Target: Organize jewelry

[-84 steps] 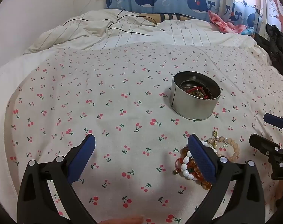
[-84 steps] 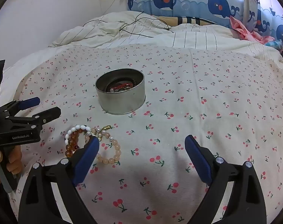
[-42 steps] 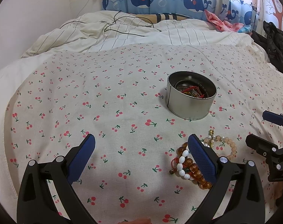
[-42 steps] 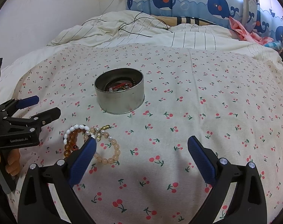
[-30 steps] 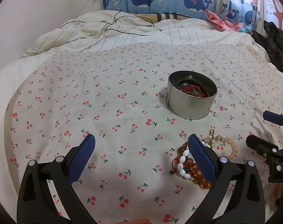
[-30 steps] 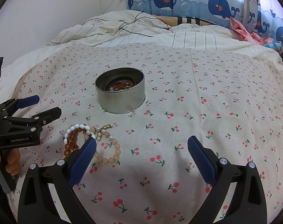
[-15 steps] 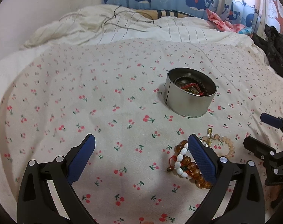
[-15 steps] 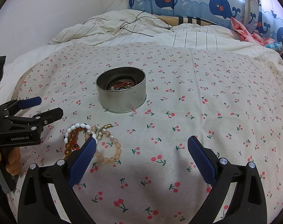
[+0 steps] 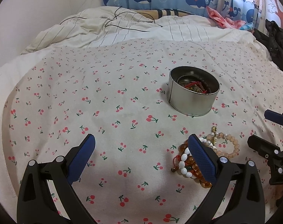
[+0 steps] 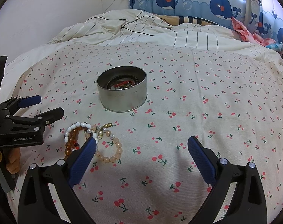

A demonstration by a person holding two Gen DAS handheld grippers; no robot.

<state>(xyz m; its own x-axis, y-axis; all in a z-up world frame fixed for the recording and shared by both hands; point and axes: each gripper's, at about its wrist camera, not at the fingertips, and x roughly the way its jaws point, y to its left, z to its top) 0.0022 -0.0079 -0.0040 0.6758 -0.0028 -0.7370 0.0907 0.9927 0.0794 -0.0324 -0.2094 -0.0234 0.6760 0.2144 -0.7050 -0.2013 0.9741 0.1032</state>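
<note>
The bracelets (image 10: 92, 141) are bunched together on the cherry-print bedsheet (image 10: 197, 97), just in front of the round metal tin (image 10: 122, 91) that's got other jewelry in it. The left gripper (image 9: 141, 149) and right gripper (image 10: 141, 149) both hover over the sheet with jaws spread wide, holding nothing

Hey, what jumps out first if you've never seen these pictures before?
A round metal tin sits mid-bed on the cherry-print sheet, already holding jewelry. Just in front of it lies a loose heap of bead bracelets, between the open left tool and open right tool. Behind hangs a whale-print curtain.
</note>
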